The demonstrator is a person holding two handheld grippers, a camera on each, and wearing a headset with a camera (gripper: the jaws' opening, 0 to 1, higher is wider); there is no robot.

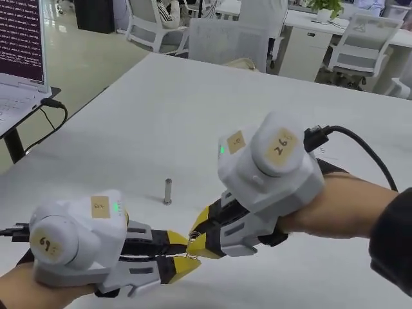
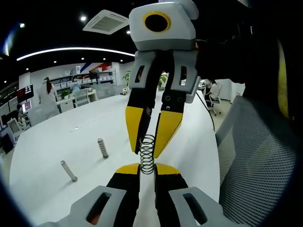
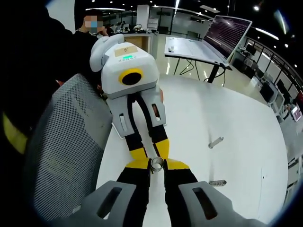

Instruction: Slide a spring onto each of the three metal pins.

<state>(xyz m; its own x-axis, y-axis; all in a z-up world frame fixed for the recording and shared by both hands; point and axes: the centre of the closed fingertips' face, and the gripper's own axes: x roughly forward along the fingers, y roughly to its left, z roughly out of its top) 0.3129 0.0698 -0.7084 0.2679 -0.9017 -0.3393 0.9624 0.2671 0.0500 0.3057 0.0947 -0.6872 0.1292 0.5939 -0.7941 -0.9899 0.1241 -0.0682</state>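
Note:
A small steel spring [image 2: 147, 153] is pinched between both grippers, which meet tip to tip low over the white table. My left gripper [image 2: 147, 169] is shut on its near end. My right gripper [image 2: 147, 147] comes in from above, its yellow tips closed against the upper coils. In the right gripper view the spring [image 3: 156, 164] shows end-on between my right gripper's [image 3: 157, 164] tips, with the left gripper [image 3: 151, 150] just behind. One bare pin [image 1: 168, 192] stands upright beyond the meeting tips. A second pin [image 2: 102, 147] carries coils; a bare pin [image 2: 68, 170] stands beside it.
The white table [image 1: 193, 109] stretches away from me. An open laptop [image 1: 19, 58] sits on a side desk at the far left with a cable hanging. Office chairs [image 1: 154, 26] stand past the table's far edge. A mesh chair back [image 3: 66, 142] is close behind.

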